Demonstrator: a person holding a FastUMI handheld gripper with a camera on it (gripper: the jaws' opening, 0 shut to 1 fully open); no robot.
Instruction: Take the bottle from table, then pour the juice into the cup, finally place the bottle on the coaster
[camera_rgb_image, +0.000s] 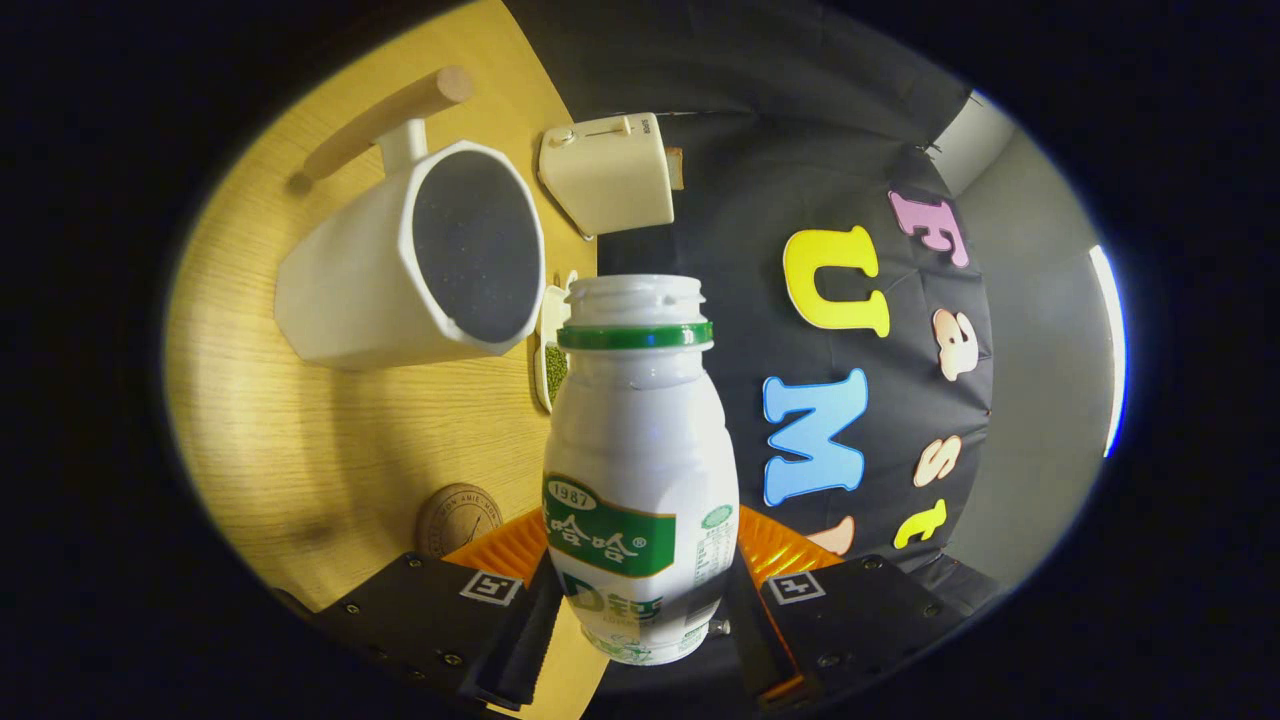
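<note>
Clamping the uncapped bottle (640, 470) between both fingers, the gripper (640, 590) holds it near the cup (400, 270) (coaster (458, 518) beside the fingers).

Table (330, 440), pale wood grain: cup (400, 270), wooden-handled; toaster (610, 170); round coaster (458, 517); small dish (550, 350) of green bits, beside cup.

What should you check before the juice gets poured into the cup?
1. Grip: both fingers press the bottle: ok.
2. Cap off, bottle mouth open: ok.
3. Cup has its opening facing the gripper view: ok.
4. Bottle mouth over the cup: not ok, it sits beside the cup.
5. Juice left in the bottle: cannot tell.
6. Coaster on the table is bare: ok.
</note>
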